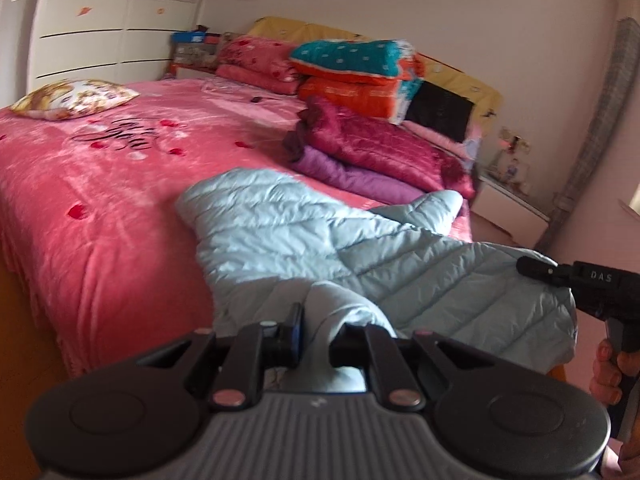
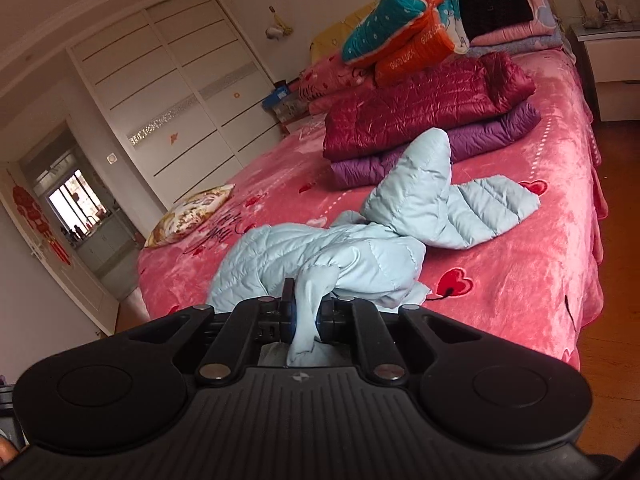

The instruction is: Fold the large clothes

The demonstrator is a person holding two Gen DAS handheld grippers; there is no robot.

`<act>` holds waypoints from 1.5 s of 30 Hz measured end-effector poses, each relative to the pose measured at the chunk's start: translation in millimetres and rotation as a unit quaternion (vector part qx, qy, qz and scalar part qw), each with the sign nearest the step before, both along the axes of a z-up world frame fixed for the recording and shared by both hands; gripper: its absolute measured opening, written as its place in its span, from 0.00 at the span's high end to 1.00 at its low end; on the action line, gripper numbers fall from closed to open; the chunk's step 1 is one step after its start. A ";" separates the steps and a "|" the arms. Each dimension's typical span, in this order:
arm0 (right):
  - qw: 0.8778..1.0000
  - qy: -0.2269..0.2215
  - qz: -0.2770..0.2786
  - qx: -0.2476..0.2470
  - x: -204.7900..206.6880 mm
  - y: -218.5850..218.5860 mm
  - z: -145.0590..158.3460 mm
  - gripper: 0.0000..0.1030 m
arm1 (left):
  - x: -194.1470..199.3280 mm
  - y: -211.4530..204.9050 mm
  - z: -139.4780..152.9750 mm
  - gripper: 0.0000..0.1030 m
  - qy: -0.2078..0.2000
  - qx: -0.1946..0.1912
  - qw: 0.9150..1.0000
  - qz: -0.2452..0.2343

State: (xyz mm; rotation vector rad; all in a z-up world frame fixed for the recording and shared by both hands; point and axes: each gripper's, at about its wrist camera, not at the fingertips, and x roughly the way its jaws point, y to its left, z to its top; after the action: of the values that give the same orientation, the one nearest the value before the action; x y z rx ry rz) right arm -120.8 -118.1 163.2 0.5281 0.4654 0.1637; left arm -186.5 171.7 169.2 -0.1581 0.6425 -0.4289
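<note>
A pale blue quilted down jacket (image 1: 304, 236) lies crumpled on the pink bed (image 1: 104, 184); it also shows in the right wrist view (image 2: 432, 208). My left gripper (image 1: 320, 340) is shut on a fold of the jacket's edge near the bed's front. My right gripper (image 2: 306, 316) is shut on a thin pale blue piece of the jacket's edge. The right gripper's body (image 1: 592, 280) shows in the left wrist view at the far right, beside the jacket.
Folded maroon and purple down jackets (image 2: 432, 120) are stacked further up the bed, behind them teal-orange quilts (image 2: 408, 28) and pink bedding. A patterned cushion (image 1: 76, 98) lies on the bed's far side. A white wardrobe (image 2: 172, 92), a nightstand (image 2: 608, 64) and wooden floor surround the bed.
</note>
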 end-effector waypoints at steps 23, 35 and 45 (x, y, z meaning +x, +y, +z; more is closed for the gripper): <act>0.986 0.129 -0.098 -0.045 -47.5 -45.5 -41.1 0.10 | -23.9 3.4 47.6 0.20 -0.063 0.048 0.996 -0.044; 0.984 0.110 -0.121 -0.075 35.4 -38.7 -50.5 0.00 | 101.8 23.0 -14.9 0.20 0.022 0.005 0.996 0.089; 0.975 0.151 -0.143 -0.082 135.4 -43.0 -105.7 0.00 | 183.8 20.8 -75.0 0.20 0.085 -0.079 0.984 0.137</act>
State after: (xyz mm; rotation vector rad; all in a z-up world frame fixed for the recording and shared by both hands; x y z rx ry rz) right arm 14.6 -161.1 57.4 0.4535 0.6858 -0.2325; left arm -2.7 192.5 94.2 -0.4335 0.7424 -0.2005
